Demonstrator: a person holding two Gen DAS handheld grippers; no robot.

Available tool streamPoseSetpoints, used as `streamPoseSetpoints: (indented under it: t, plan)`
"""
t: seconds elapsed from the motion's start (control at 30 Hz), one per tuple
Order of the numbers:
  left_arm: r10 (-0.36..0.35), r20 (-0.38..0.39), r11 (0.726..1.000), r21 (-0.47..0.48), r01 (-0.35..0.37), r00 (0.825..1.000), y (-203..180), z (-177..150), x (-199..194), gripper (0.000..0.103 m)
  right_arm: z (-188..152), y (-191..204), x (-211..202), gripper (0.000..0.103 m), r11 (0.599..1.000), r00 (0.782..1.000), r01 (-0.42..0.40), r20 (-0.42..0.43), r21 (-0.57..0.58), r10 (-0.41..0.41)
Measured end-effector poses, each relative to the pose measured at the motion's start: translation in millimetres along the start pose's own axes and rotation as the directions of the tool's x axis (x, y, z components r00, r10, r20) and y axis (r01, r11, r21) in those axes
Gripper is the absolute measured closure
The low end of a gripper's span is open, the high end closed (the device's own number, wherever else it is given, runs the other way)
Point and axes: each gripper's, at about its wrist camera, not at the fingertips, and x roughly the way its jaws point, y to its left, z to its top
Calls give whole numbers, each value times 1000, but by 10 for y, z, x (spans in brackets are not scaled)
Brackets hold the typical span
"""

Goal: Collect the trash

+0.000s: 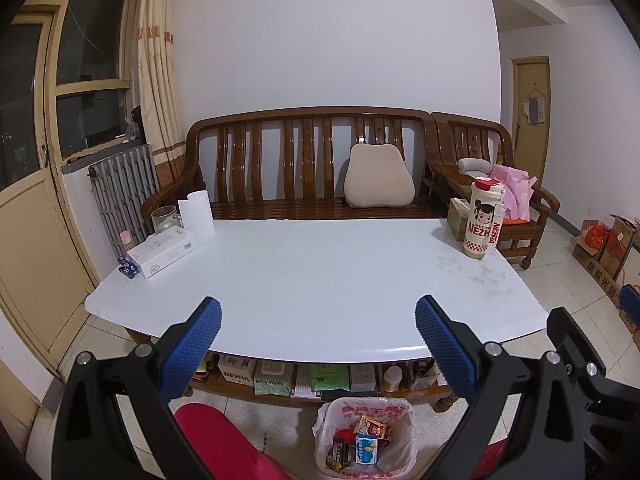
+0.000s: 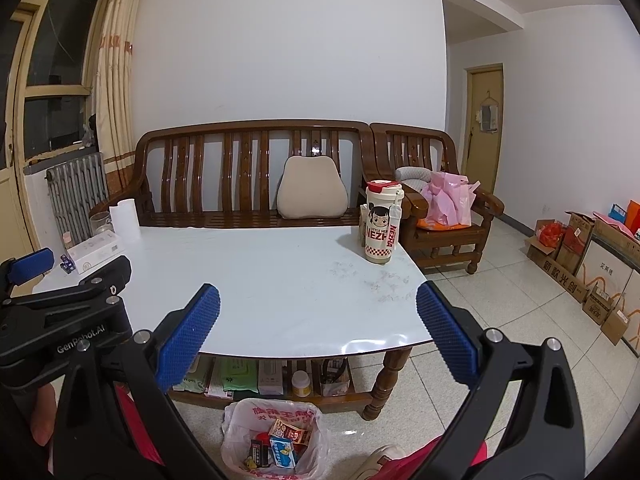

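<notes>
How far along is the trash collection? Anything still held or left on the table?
Looks nearly or fully done. The lined trash bin on the floor already holds several small cartons and wrappers. Nothing is in hand: the left gripper and right gripper are both open and empty above the table's near edge. No loose trash shows on the tabletop, only the white box, paper roll and Nezha bottle.

White-topped table (image 1: 320, 280), Nezha bottle (image 1: 482, 222) at right, white box (image 1: 164, 252), paper roll (image 1: 196, 214) at left
</notes>
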Motion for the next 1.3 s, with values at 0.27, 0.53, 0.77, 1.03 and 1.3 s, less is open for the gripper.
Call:
streamPoseSetpoints:
  t: [0.27,0.53,0.77,1.03,1.3]
  plan:
    - [0,0,1000,1,0,1000,1,2,2,8,-20,44,17,7,1000,1000,3,2,-1,-3]
    - [1,1,1000,2,-1,1000,7,7,1,8,-15,47,15,7,1000,1000,4,1,-1,-4]
    - [0,-2,1000,1,0,1000,14,6,7,8,-13,49,14,7,1000,1000,5,0,-1,-5]
    - [-3,-10,1000,10,3,1000,27,-7,60,8,-47,75,40,7,1000,1000,6,-7,2,-6]
    - [13,0,1000,15,-13,1000,-10,-19,63,8,-96,99,65,7,1000,1000,6,-14,4,-6]
